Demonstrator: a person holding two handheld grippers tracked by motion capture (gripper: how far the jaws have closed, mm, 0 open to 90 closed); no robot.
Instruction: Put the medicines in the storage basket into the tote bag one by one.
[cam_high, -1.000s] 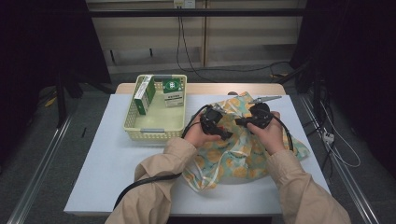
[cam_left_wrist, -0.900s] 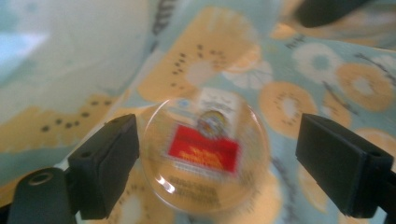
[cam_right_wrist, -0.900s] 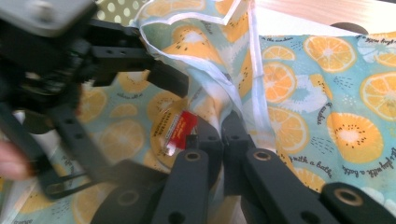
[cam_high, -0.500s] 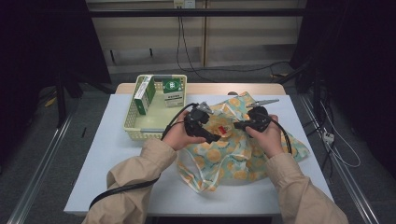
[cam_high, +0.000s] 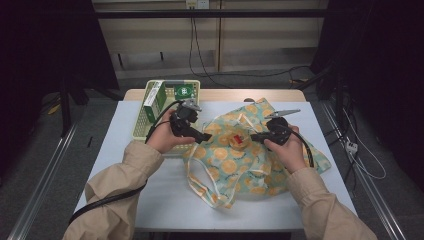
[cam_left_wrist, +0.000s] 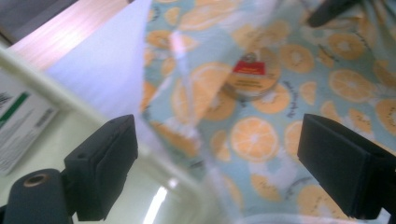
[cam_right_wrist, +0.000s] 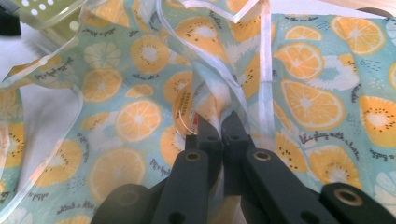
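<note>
A bag (cam_high: 250, 160) printed with orange slices lies spread over the white table (cam_high: 165, 200), its handles trailing toward the near edge. A round tin (cam_high: 239, 140) with a red label rests on the cloth in the middle of the bag, between the two grippers.

The right gripper (cam_high: 256, 136) is held at the right side of the bag. In the right gripper view its jaws are seen pressed together on a fold of the bag's cloth (cam_right_wrist: 219, 107), with a white strap (cam_right_wrist: 265, 70) standing just beside the pinch. Its place is almost unchanged from the earlier pictures.

The left gripper (cam_high: 206, 136) is held over the left edge of the bag, near the pale green basket (cam_high: 142, 122) that stands at the far left of the table with a green and white box (cam_high: 152, 95) upright in it. In the left gripper view its jaws are seen standing wide apart with nothing gripped; the blurred cloth and the tin (cam_left_wrist: 250, 77) lie beyond them. Compared with a second ago, this gripper has been drawn away from the right one, leftward toward the basket, and the left forearm has swung out with it. The bag's left edge now lies closer to the basket than before.
</note>
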